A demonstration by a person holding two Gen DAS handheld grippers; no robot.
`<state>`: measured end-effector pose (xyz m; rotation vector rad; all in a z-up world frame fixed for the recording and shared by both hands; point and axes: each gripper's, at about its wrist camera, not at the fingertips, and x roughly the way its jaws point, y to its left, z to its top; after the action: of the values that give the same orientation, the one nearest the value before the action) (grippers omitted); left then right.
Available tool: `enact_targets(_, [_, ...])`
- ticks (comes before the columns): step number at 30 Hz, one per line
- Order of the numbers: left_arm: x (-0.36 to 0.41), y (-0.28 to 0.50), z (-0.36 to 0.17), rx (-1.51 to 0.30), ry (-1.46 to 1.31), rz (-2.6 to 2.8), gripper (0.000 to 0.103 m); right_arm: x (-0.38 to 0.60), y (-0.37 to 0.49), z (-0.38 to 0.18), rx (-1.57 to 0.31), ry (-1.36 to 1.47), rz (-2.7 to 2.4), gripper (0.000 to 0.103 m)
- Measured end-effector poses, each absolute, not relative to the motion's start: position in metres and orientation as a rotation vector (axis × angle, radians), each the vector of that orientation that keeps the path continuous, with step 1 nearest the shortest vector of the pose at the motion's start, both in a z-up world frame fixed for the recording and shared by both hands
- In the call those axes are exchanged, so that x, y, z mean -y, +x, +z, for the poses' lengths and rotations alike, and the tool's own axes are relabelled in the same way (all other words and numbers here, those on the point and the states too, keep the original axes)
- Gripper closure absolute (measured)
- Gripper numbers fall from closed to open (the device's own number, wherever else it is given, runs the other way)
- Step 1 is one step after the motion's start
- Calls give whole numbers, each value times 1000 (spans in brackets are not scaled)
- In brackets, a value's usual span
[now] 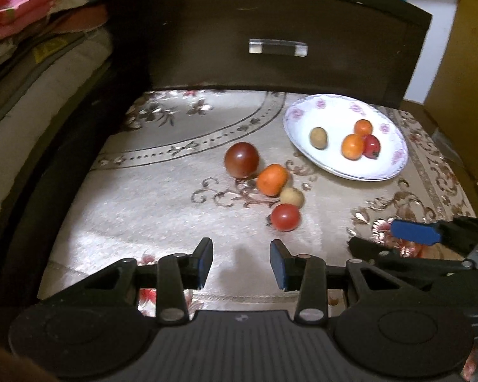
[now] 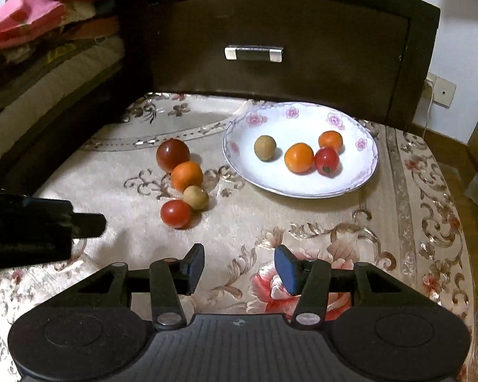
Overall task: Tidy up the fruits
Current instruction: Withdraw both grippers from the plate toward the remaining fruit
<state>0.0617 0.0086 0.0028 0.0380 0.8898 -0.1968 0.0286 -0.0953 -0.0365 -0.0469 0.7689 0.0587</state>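
Holding both grippers low over the floral cloth [image 2: 318, 222], I have nothing between the fingers of either. My left gripper [image 1: 241, 262] has its blue pads spread wide with bare cloth in the gap. My right gripper [image 2: 239, 265] is spread just as wide, over a red flower in the pattern.

Just beyond the left fingers, four loose fruits lie in a short row running away from me. Nearest is a red tomato [image 2: 175, 213]. A small tan fruit [image 2: 196, 197] touches it on the far right side. An orange fruit [image 2: 187, 176] comes next, pressed against the tan one. Farthest is a dark red tomato [image 2: 172, 154], touching the orange one.

To the right and farther off sits a white plate [image 2: 363, 159] with pink flowers on its rim. On it, a tan fruit [image 2: 264, 148] lies alone toward the left. Two orange fruits [image 2: 299, 158] [image 2: 330, 140] and a red tomato [image 2: 326, 161] cluster toward the right, touching one another.

Behind the cloth stands a dark drawer front [image 2: 334, 47] with a metal handle [image 2: 254, 53]. Folded bedding [image 2: 47, 31] is stacked at the far left.
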Motion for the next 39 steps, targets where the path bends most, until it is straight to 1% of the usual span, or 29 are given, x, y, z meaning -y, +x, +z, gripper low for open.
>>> enact_targets(8, [-15, 66, 0, -866, 115, -254, 57, 87, 35, -45, -777, -35, 81, 56])
enact_targets(16, [-29, 70, -10, -809, 69, -348, 57, 98, 31, -41, -709, -25, 142, 55])
enact_targets(20, [-33, 77, -21, -846, 34, -396, 57, 93, 30, -44, -701, -43, 179, 55])
enact_targets(26, [-36, 82, -4, -797, 15, -403, 56, 83, 46, -48, -697, -47, 186, 53])
enact_targets(28, [-41, 84, -3, -805, -5, -385, 55, 81, 52, -51, -705, -32, 194, 53])
enact_targets(29, [-43, 86, -3, -807, -20, -380, 52, 79, 54, -52, -708, -25, 200, 53])
enact_targets(30, [-44, 87, -4, -808, -29, -375, 52, 77, 56, -53, -713, -21, 202, 53])
enact_targets(39, [-41, 90, -9, -819, -21, -388, 51, 66, 73, -65, -727, -17, 206, 54])
